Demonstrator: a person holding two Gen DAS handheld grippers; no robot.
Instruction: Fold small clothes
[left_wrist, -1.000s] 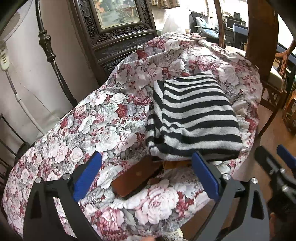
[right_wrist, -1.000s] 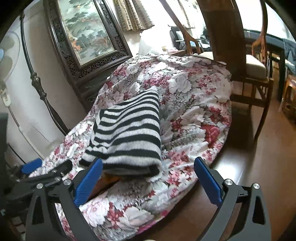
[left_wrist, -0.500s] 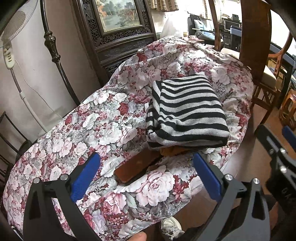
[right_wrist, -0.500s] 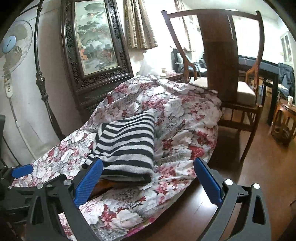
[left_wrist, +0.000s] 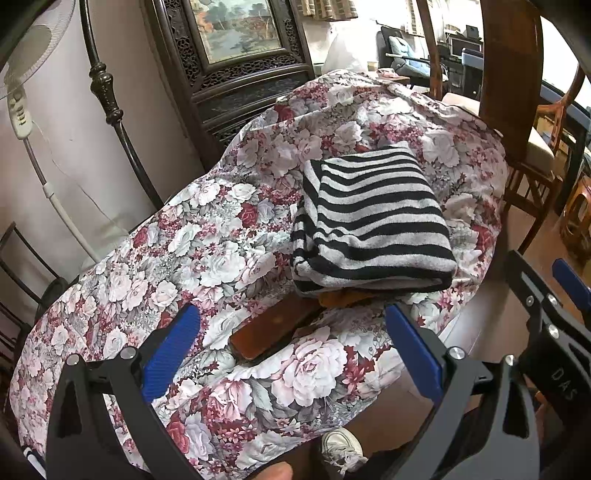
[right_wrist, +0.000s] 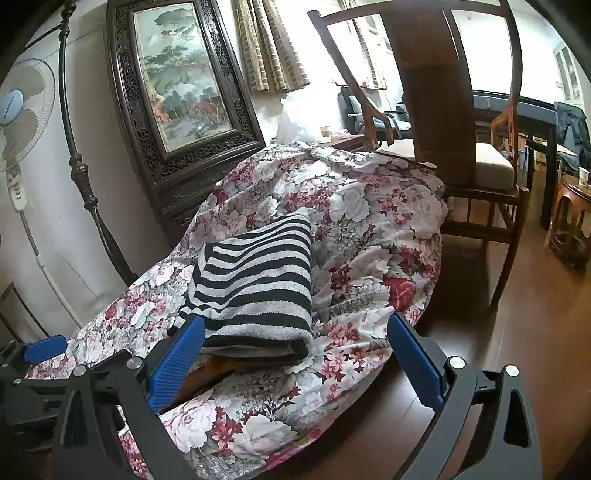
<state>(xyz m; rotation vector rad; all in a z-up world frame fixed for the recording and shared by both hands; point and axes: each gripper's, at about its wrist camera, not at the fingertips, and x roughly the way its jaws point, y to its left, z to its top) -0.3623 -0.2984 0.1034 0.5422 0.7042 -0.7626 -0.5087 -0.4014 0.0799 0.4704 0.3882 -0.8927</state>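
I see a floral sheet (left_wrist: 221, 258) draped beneath my left gripper (left_wrist: 291, 354) and right gripper (right_wrist: 295, 365), both spread wide, holding nothing. The folded striped garment (right_wrist: 258, 288) lies just beyond the jaws. Only the left view shows a shoe (left_wrist: 341, 445); only the right shows the curtain (right_wrist: 273, 48).

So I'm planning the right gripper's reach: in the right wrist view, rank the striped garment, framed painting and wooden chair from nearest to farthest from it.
1. Striped garment: folded on the floral cloth, just ahead of the right gripper, toward its left finger.
2. Wooden chair: beyond the cloth, right.
3. Framed painting: against the wall, upper left.
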